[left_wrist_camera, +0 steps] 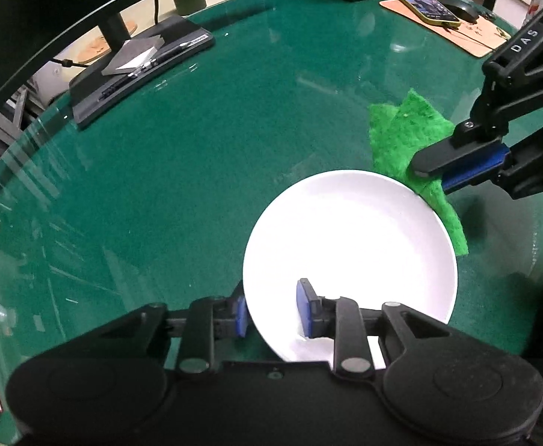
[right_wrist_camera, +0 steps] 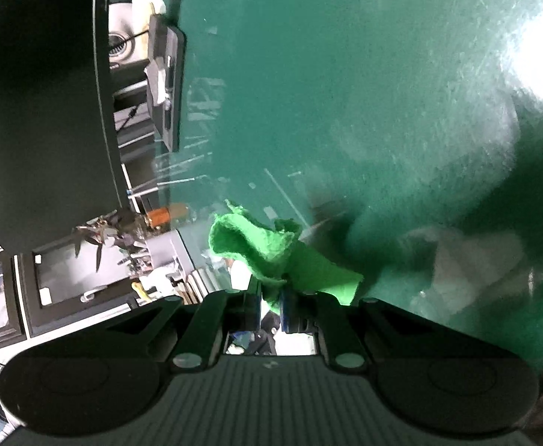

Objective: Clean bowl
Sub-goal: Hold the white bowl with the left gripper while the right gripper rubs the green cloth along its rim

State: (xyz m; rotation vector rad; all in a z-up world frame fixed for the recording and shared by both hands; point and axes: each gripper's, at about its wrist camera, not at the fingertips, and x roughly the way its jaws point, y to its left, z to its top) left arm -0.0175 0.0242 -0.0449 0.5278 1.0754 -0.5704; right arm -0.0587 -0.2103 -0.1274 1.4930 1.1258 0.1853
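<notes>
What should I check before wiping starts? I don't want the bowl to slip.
1. Left tongs astride the bowl rim, one finger inside, one outside: ok.
2. Left tongs clamped tight on the rim: cannot tell.
3. Right tongs shut on the green cloth: ok.
4. Cloth over the bowl's inside: not ok; in the left view it hangs beyond the far rim.
5. Bowl flat on the table: cannot tell; it looks tilted.
6. Phone clear of the bowl: ok.

One bowl [left_wrist_camera: 349, 245] (white), one cloth [left_wrist_camera: 401, 137]
</notes>
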